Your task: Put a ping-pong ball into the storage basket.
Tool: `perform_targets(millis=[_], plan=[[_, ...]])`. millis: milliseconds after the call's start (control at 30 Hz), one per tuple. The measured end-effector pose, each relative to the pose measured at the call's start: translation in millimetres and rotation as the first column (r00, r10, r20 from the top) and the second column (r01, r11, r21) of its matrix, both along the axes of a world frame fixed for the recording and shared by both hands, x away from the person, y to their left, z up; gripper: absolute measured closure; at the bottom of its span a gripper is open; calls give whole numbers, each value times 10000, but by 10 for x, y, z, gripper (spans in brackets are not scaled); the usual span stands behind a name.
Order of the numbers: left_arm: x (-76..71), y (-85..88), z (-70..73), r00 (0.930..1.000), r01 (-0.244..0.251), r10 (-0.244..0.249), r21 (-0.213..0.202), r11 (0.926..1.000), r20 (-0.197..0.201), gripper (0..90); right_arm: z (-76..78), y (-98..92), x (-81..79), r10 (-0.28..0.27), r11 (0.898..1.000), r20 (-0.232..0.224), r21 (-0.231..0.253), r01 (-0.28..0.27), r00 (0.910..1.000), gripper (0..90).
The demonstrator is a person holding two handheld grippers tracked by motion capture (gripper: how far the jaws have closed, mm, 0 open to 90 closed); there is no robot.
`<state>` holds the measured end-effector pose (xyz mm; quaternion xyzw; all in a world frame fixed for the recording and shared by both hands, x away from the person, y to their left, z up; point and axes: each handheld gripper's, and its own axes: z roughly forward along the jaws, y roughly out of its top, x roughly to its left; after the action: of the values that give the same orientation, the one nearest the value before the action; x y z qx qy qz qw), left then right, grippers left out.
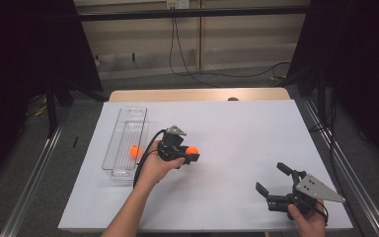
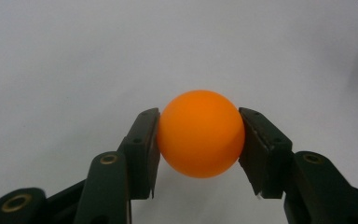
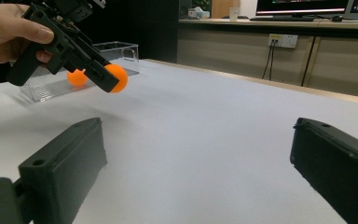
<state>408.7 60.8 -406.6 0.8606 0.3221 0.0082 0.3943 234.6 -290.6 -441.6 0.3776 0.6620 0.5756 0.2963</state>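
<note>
I have the orange ball [image 2: 199,133] pinched in my left gripper [image 1: 191,153], lifted above the table; the clear bin [image 1: 119,143] lies just to its left; my right gripper [image 1: 272,178] waits wide, holding nothing, well apart.

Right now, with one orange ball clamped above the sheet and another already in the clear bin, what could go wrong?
1. The left gripper holds the orange ball only at its two sides; a smooth round ball could squirt out and roll across the white sheet.
2. The clear bin is narrow, so a release off centre might miss it or hit the rim.
3. A drop could bump the ball in the bin.
</note>
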Motion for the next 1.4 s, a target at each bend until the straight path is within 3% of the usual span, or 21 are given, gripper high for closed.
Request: perform_targets(millis=[1400], plan=[[78, 274, 153, 9979, -643, 645, -358, 9973, 40, 509, -1, 1, 3, 12, 10000, 13, 9, -12, 10000, 27]])
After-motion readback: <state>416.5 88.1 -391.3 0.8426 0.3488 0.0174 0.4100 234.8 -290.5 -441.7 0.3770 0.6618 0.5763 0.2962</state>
